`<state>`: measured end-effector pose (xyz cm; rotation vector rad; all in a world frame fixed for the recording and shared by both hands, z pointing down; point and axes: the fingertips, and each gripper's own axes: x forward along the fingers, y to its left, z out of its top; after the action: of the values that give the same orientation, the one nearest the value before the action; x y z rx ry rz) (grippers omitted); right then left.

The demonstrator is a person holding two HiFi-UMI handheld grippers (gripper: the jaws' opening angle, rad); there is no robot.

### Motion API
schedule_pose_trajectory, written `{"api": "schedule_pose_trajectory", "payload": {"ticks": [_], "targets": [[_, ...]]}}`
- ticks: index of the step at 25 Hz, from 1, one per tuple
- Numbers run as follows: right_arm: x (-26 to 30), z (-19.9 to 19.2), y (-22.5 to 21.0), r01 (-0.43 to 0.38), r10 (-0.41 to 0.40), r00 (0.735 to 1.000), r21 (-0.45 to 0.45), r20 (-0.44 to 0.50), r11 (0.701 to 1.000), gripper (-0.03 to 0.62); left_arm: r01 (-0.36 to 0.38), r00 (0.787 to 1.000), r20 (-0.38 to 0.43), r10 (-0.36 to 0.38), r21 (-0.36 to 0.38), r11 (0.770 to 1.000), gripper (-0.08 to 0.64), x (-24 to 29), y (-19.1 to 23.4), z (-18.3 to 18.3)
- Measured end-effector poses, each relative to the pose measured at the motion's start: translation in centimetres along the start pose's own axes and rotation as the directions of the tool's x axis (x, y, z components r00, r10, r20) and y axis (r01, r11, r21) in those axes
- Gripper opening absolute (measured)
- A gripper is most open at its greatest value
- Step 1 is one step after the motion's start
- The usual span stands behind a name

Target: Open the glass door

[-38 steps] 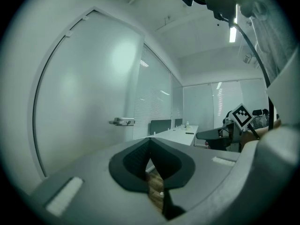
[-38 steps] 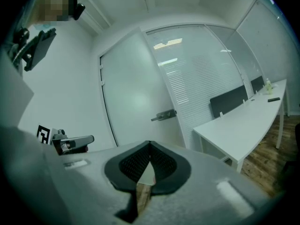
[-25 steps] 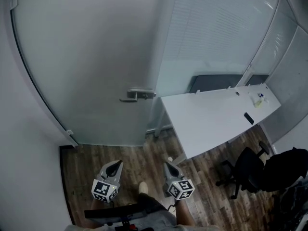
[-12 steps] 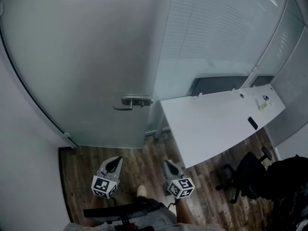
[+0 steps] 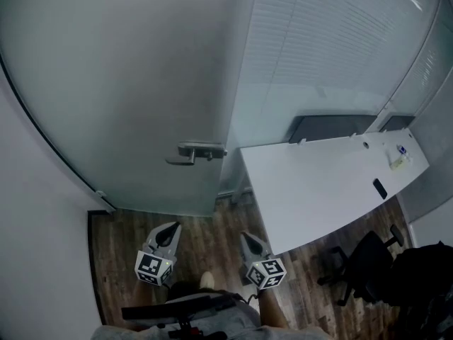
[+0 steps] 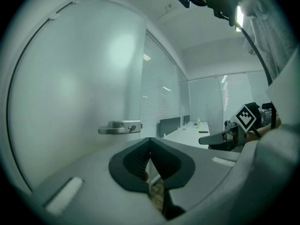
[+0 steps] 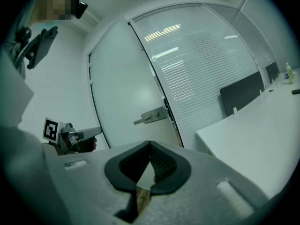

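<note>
The frosted glass door [image 5: 127, 83] stands closed ahead, its metal lever handle [image 5: 195, 152] on the right side. In the head view my left gripper [image 5: 172, 228] and right gripper [image 5: 245, 238] are held low over the wood floor, side by side, both well short of the door. Both point at it and both are shut on nothing. The left gripper view has the handle [image 6: 119, 127] just above the closed left gripper [image 6: 150, 139]. From the right gripper [image 7: 150, 144], the handle [image 7: 151, 116] shows farther off, up and ahead.
A white desk [image 5: 325, 183] juts out right of the door, with a dark phone [image 5: 380, 188] and a small bottle [image 5: 400, 158] on it. A black office chair [image 5: 361, 257] stands beyond it. A glass wall with blinds [image 5: 333, 48] runs right; a plain wall [image 5: 35, 225] closes the left.
The door and handle have come nearer and larger in the head view. Both grippers have moved forward together toward the door and stay shut.
</note>
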<state>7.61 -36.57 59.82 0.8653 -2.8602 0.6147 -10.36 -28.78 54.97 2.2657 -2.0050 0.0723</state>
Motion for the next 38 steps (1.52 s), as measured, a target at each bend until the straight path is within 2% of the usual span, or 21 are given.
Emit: {"api": "schedule_pose_trajectory", "payload": {"ticks": [5,11,14,18,23,30,36,38], "targets": [[0.9,0.0,-0.5,-0.007,0.007,1.000,0.018,-0.003,1.000,0.002,0.006,1.000,-0.024,-0.005,0.031,1.000,0.018,1.6,1.2,0.1],[1.5,-0.3,-1.1,0.006,-0.006,1.000,0.024,-0.014,1.000,0.002,0.009,1.000,-0.015,-0.007,0.129,0.992,0.043,4.6,3.8,1.9],[1.5,-0.2,-1.1,0.019,-0.019,1.000,0.029,-0.006,0.999,0.002,0.016,1.000,-0.020,-0.012,0.196,0.980,0.066,6.3,5.3,2.8],[1.6,-0.2,-0.9,0.039,-0.039,0.999,0.045,0.008,0.998,0.002,0.026,0.999,-0.051,-0.010,0.324,0.946,0.115,8.3,7.3,3.3],[1.8,-0.3,-0.7,0.071,-0.072,0.997,0.055,0.007,0.996,0.002,0.077,0.994,-0.100,-0.037,0.432,0.899,0.149,10.7,8.7,3.6],[1.4,-0.6,-1.0,0.140,-0.142,0.990,0.070,0.022,0.988,0.002,0.168,0.979,-0.189,-0.081,0.506,0.846,0.192,13.3,9.9,1.7],[1.3,-0.4,-1.2,0.186,-0.190,0.981,0.087,0.038,0.979,0.002,0.211,0.961,-0.264,-0.078,0.527,0.823,0.239,15.6,11.9,-0.1],[1.3,-0.5,-1.3,0.197,-0.201,0.979,0.090,0.036,0.976,0.002,0.227,0.955,-0.288,-0.070,0.559,0.797,0.247,16.4,12.5,-0.6]]}}
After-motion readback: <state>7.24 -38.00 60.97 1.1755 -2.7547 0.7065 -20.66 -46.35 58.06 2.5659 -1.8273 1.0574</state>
